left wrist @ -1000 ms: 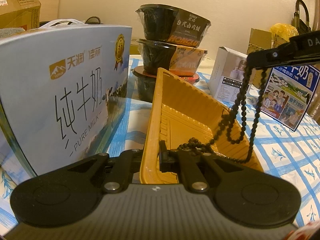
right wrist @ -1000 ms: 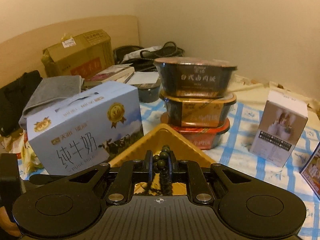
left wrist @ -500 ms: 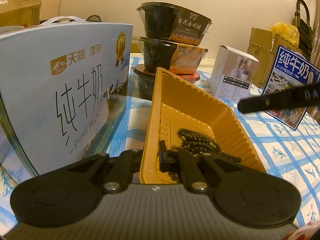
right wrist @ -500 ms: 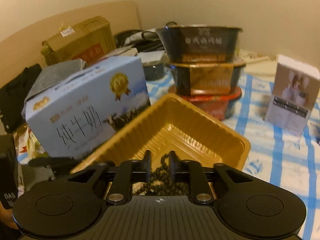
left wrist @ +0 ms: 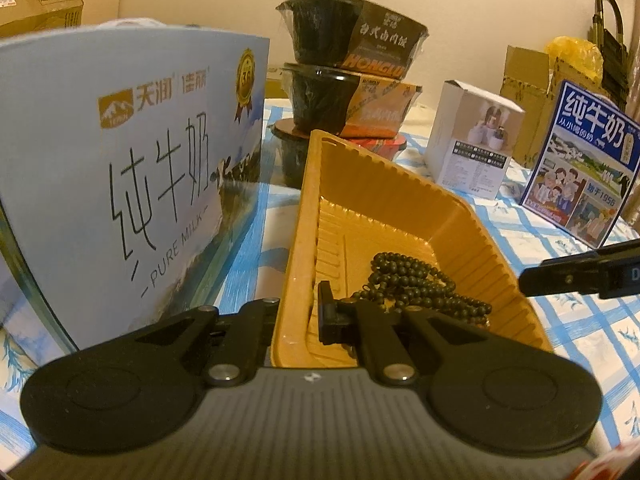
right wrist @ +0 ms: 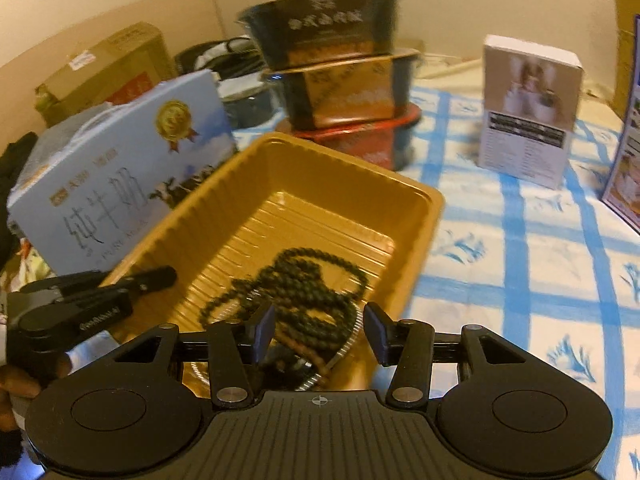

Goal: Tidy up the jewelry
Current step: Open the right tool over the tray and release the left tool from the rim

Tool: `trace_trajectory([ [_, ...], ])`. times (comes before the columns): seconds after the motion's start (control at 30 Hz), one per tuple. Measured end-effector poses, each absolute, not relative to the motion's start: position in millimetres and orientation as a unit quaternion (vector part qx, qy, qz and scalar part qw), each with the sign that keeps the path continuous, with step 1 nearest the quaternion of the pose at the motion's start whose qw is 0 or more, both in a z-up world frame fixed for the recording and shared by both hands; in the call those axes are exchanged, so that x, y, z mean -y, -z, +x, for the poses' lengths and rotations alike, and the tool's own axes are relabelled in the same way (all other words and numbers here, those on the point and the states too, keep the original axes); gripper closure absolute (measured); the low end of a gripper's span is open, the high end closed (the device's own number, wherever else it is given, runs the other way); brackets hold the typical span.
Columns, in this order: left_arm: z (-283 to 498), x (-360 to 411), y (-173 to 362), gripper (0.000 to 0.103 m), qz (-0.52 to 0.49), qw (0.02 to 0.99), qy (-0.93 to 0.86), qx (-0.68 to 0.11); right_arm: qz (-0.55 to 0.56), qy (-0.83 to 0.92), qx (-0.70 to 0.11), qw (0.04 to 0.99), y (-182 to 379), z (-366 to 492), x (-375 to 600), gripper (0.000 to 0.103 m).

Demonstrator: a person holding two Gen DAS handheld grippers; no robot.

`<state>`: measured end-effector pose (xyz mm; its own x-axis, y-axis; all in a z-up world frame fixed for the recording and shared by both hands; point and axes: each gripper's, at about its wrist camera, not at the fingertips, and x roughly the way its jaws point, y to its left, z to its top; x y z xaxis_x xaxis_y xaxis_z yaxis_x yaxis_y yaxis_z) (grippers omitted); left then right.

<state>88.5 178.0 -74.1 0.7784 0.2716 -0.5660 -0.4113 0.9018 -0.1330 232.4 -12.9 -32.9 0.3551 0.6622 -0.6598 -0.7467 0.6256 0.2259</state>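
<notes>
Left tool point(left wrist: 298, 320) pinching the near wall of the yellow tray point(right wrist: 424, 216); right tool point(right wrist: 319, 334) spread, jaws just been opening, nothing pressed between them; dark bead necklace point(right wrist: 304, 280) heaped on the tray floor; milk carton point(left wrist: 132, 160) beside the tray on the checked desk point(right wrist: 520, 280)

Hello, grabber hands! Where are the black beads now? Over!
Left gripper shut on the yellow tray wall. Right gripper open, jaws just opening. Bead necklace lying loose in tray. Nothing in the way.
</notes>
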Motion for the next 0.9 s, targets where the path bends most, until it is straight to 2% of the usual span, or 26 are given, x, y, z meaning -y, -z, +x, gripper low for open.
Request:
trace_trajectory([
  [0.33, 92.1, -186.8, 93.6, 0.097, -0.157, 0.92, -0.187, -0.308, -0.037, -0.415, -0.386, 0.823, 44.3, 227.0, 25.6, 0.054],
  [0.47, 92.7, -189.6, 97.5, 0.093, -0.168, 0.916, -0.184, -0.314, -0.027, -0.407, -0.389, 0.826, 48.6, 224.1, 30.0, 0.054],
  [0.57, 92.6, -190.7, 98.4, 0.086, -0.18, 0.914, -0.178, -0.317, -0.015, -0.401, -0.392, 0.828, 50.9, 223.1, 33.0, 0.052],
  [0.7, 88.1, -190.3, 98.7, 0.073, -0.187, 0.913, -0.176, -0.317, 0.002, -0.392, -0.388, 0.834, 51.4, 217.4, 37.8, 0.037],
  [0.77, 82.9, -191.0, 97.2, 0.056, -0.196, 0.912, -0.182, -0.31, 0.015, -0.384, -0.388, 0.838, 51.7, 214.6, 41.3, 0.032],
  [0.9, 73.0, -191.4, 91.4, 0.049, -0.203, 0.916, -0.178, -0.298, 0.047, -0.368, -0.387, 0.844, 53.3, 208.2, 48.6, 0.026],
])
